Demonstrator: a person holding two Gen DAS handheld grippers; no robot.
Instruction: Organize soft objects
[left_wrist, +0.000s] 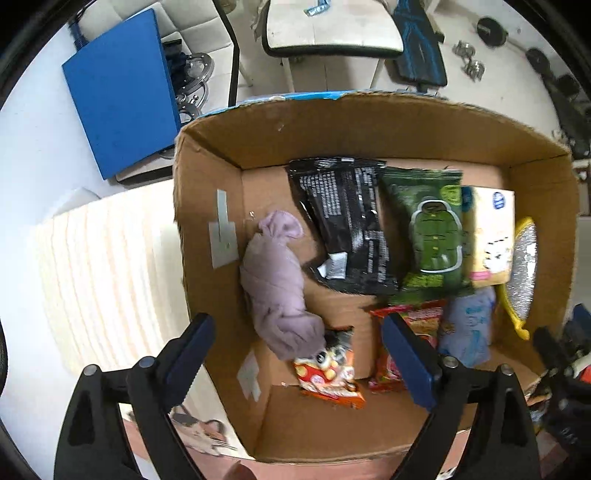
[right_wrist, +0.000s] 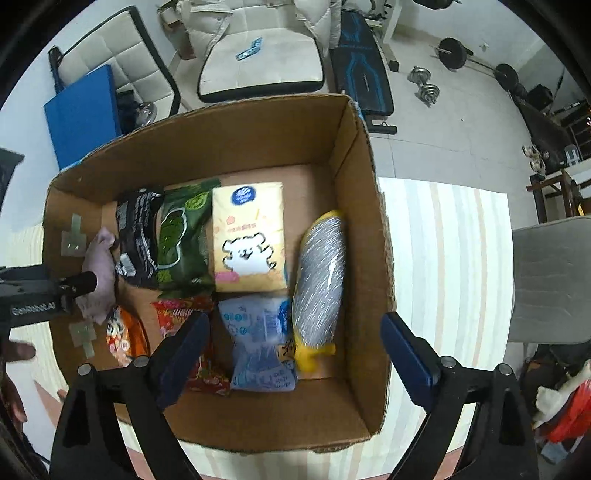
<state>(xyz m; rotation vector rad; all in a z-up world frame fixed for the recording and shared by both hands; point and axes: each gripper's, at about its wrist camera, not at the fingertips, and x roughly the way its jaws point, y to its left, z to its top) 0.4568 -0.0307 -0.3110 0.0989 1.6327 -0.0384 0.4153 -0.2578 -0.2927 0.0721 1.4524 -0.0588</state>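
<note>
An open cardboard box (left_wrist: 207, 206) (right_wrist: 362, 206) holds soft items: a rolled lilac cloth (left_wrist: 275, 284) (right_wrist: 98, 273), a black pouch (left_wrist: 347, 221) (right_wrist: 135, 236), a green pouch (left_wrist: 430, 229) (right_wrist: 181, 236), a yellow tissue pack (left_wrist: 489, 236) (right_wrist: 249, 236), a pale blue pack (left_wrist: 467, 328) (right_wrist: 260, 343), red snack bags (left_wrist: 328, 369) (right_wrist: 195, 343) and a silver-and-yellow mitt (left_wrist: 522, 273) (right_wrist: 319, 284). My left gripper (left_wrist: 299, 362) is open and empty above the box's left side. My right gripper (right_wrist: 295, 360) is open and empty above the box's right side.
The box stands on a striped cloth (left_wrist: 103, 280) (right_wrist: 450, 258). A blue pad (left_wrist: 118, 92) (right_wrist: 79, 114) and a white cushion seat (left_wrist: 332, 29) (right_wrist: 262, 62) lie beyond it. Dumbbells (right_wrist: 424, 85) and a weight bench (right_wrist: 364, 81) are on the floor. A grey chair (right_wrist: 554, 280) is at right.
</note>
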